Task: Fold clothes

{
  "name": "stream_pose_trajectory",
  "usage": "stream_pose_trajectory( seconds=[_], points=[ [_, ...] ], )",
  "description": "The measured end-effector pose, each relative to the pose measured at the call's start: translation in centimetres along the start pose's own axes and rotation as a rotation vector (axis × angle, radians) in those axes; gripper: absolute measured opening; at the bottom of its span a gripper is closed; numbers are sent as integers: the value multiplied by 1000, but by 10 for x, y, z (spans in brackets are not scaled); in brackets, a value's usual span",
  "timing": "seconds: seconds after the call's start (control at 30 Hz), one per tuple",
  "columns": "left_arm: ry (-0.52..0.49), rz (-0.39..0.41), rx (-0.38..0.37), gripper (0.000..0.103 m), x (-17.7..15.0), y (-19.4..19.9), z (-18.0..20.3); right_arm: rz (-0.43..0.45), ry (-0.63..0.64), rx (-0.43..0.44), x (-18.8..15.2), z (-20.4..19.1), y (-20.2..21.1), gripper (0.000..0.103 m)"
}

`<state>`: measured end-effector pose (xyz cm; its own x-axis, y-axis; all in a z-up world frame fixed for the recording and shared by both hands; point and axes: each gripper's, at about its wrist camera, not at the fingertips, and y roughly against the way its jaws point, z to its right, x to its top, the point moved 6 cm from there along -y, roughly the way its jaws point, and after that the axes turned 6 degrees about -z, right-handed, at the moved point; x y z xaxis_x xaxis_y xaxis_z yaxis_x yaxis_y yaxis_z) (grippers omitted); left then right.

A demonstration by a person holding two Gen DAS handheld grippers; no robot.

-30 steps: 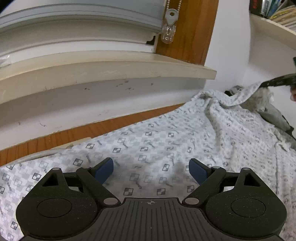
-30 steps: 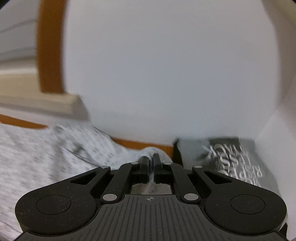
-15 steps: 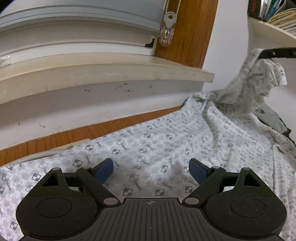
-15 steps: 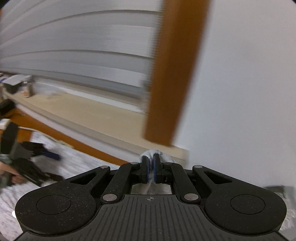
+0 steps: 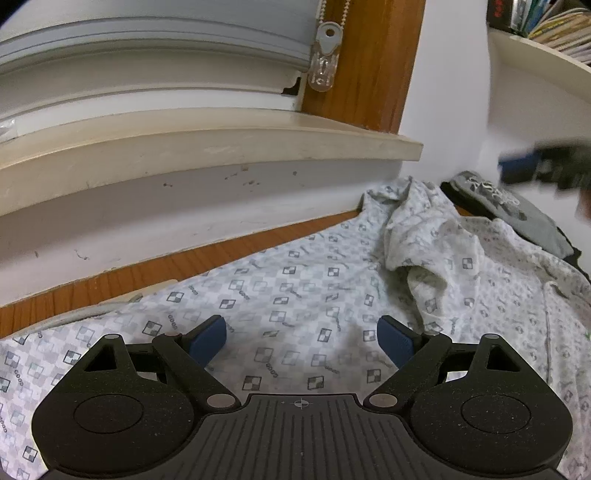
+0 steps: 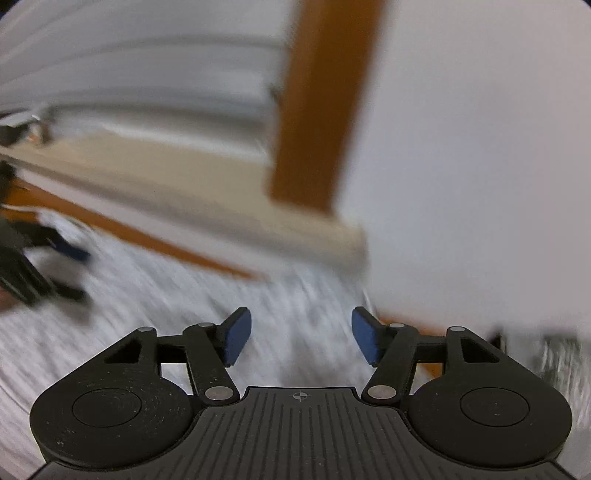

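A white garment [image 5: 303,288] printed with grey checkered squares lies spread over the wooden surface [image 5: 110,280], with one part [image 5: 410,236] flopped back over it at the far right. My left gripper [image 5: 301,341] hovers low over the cloth, open, nothing between its blue pads. In the left wrist view my right gripper [image 5: 532,170] shows as a blur above the garment's far right end. In its own blurred view the right gripper [image 6: 301,341] is over the same cloth [image 6: 184,295], jaws opening, nothing between them.
A dark grey printed garment [image 5: 517,210] lies folded at the far right corner. A window sill [image 5: 207,147], a wooden frame post [image 5: 369,62] and a white wall bound the far side. A shelf with books [image 5: 546,33] hangs upper right.
The right gripper, shut on a lifted corner of the patterned garment, swung left and down, then let go. The cloth corner has dropped back onto the garment. The left gripper stayed put.
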<state>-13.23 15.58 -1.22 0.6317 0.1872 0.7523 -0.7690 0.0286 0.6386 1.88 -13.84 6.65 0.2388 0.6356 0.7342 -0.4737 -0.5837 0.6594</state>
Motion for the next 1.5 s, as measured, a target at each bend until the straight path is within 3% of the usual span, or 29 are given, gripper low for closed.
stream_pose_trajectory(
  seconds=[0.17, 0.27, 0.4, 0.5, 0.67, 0.73, 0.77, 0.8, 0.83, 0.87, 0.97, 1.07, 1.2, 1.33, 1.4, 1.5],
  points=[
    [28, 37, -18, 91, 5, 11, 4, -27, -130, -38, -61, 44, -39, 62],
    [54, 26, -92, 91, 13, 16, 25, -22, -162, -82, -79, 62, -52, 64],
    [31, -25, -153, 91, 15, 10, 57, -17, -247, -49, -91, 78, -64, 66],
    [-16, -71, -134, 91, 12, -3, 75, -11, -271, -37, -92, 82, -63, 67],
    [-52, -82, -111, 89, 9, -19, 91, -19, -269, -16, -92, 80, -66, 73],
    [-86, -79, -115, 76, 11, -22, 95, -19, -268, -15, -92, 79, -66, 73],
    [-89, -70, -117, 62, 13, -20, 95, -20, -269, -15, -92, 79, -67, 73],
    [-90, -58, -120, 27, 16, -18, 95, -20, -270, -17, -92, 79, -66, 73],
    [-84, -48, -129, 9, 19, -15, 95, -20, -271, -19, -92, 79, -67, 73],
    [-80, -38, -137, 6, 25, -9, 95, -20, -270, -19, -93, 79, -67, 73],
    [-91, 20, -143, 6, 43, 23, 92, -20, -271, -21, -94, 79, -66, 73],
    [-83, 114, -118, 6, 71, 84, 73, -18, -273, -21, -95, 76, -66, 73],
    [-19, 189, 31, 8, 85, 155, 15, -11, -280, -22, -96, 75, -66, 73],
    [23, 104, 118, 25, 61, 156, -23, -2, -274, -23, -96, 74, -66, 73],
    [43, 71, 144, 41, 46, 147, -34, 2, -269, -30, -95, 74, -65, 73],
    [76, 33, 164, 48, 29, 131, -46, -2, -256, -41, -95, 72, -66, 74]
  ],
)
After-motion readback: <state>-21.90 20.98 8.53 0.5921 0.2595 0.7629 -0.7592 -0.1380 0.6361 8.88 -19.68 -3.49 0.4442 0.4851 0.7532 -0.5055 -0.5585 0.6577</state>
